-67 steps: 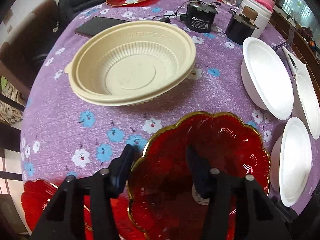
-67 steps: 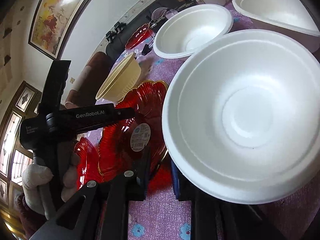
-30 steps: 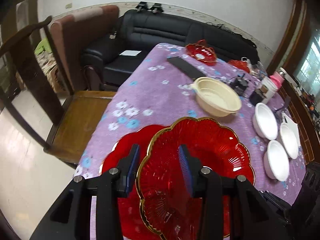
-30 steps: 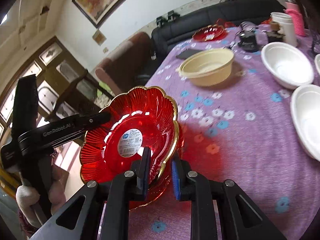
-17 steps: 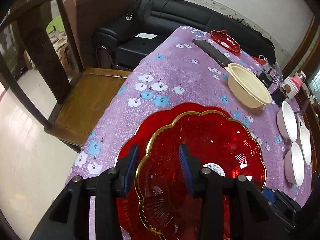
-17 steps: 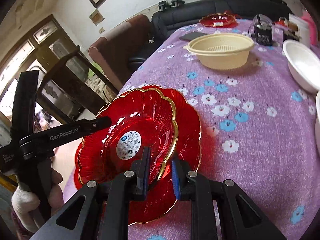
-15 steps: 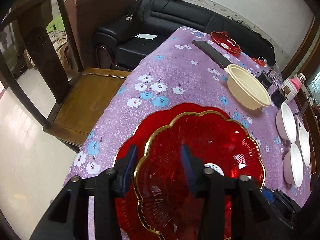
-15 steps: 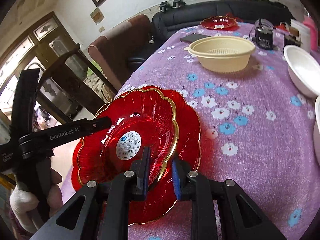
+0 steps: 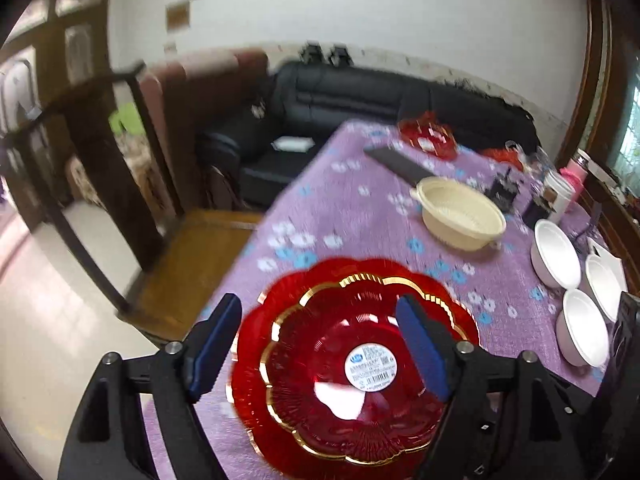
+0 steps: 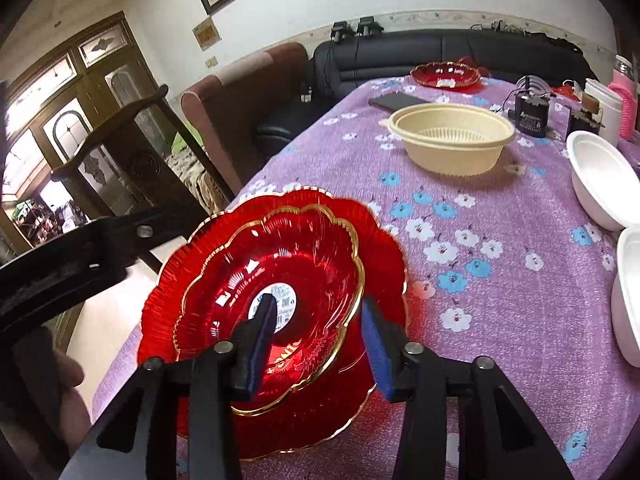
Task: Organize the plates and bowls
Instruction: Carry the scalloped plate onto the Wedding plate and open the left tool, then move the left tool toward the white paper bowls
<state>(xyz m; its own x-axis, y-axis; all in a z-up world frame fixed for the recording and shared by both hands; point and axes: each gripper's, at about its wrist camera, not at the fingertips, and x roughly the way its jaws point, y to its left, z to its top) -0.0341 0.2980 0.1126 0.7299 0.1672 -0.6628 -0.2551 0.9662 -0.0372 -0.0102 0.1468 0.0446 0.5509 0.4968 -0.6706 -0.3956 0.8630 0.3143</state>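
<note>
A smaller red scalloped plate [image 9: 340, 380] with a gold rim and a white sticker rests nested in a larger red plate [image 9: 288, 292] at the near table corner. It shows in the right wrist view too [image 10: 304, 264], inside the larger plate [image 10: 384, 256]. My left gripper [image 9: 320, 344] is open, its jaws wide apart above the plates. My right gripper [image 10: 320, 336] is open, its jaws astride the smaller plate's near rim. A beige bowl [image 10: 452, 140] and white bowls [image 10: 600, 184] stand farther along the table.
The purple flowered tablecloth [image 10: 500, 280] covers the table. A third red dish [image 10: 446, 74], a black phone [image 10: 394, 101], black gadgets [image 10: 530, 114] and cups stand at the far end. A wooden chair [image 9: 132, 184] stands left of the table edge. Three white bowls [image 9: 580, 328] sit at right.
Both grippers have opened and let go of the smaller red plate, which now rests in the larger one. The left gripper has lifted back and tilted up.
</note>
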